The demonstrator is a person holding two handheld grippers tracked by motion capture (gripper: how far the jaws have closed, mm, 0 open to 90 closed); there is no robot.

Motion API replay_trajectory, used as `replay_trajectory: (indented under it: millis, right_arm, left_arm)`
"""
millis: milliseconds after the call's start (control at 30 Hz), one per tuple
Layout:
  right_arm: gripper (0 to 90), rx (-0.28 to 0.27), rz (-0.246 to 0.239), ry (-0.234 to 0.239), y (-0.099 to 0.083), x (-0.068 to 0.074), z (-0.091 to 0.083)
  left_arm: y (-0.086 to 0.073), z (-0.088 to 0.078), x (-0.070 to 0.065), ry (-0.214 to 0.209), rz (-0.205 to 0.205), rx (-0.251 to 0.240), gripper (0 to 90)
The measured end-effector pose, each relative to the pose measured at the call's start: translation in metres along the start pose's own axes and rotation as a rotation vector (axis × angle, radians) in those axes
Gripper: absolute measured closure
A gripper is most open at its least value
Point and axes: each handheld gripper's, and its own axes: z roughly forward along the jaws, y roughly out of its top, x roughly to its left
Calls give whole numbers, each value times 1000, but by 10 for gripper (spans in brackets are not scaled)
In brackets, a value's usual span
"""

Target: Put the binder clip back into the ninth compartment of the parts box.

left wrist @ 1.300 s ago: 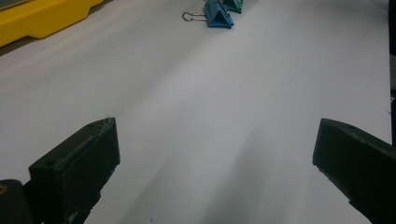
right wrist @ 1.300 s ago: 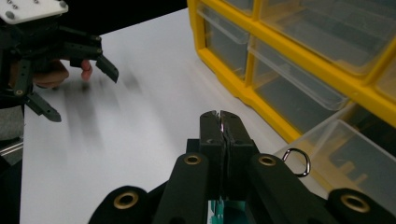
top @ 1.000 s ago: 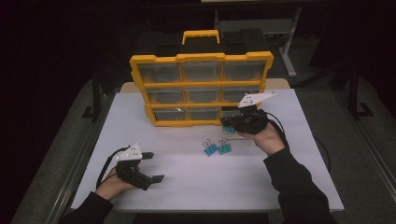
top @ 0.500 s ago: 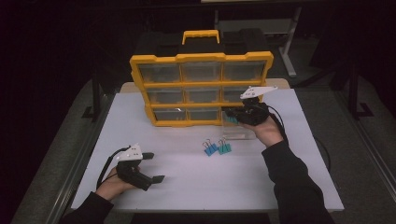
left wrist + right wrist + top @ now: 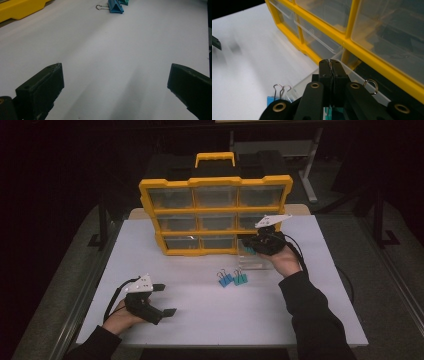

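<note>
Clip [image 5: 331,65] is pinched by its wire loop between the closed jaws of the right gripper [image 5: 250,244], held over a clear drawer [image 5: 312,82] pulled out of the yellow organizer [image 5: 216,215] at its bottom-right slot. A teal body is glimpsed below the jaws in the right gripper view, and a second wire loop [image 5: 372,86] is seen at 3 o'clock of the tips. Two more clips [image 5: 232,279] are lying on the white table [image 5: 200,320], at 7 o'clock from the right gripper, apart from the drawer. Left gripper [image 5: 167,299] is rested on the table at 8 o'clock from the clips, jaws wide apart, nothing between them.
</note>
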Motion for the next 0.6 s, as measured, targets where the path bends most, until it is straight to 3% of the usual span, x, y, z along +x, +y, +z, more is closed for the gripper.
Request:
replay_trajectory:
  millis: [300, 600]
  right_arm:
    - [852, 62, 9, -24, -3, -1, 6]
    - [710, 34, 32, -10, 0, -1, -1]
  left_arm:
    - [0, 1, 0, -2, -1, 0, 3]
    - [0, 0, 0, -1, -3, 1, 3]
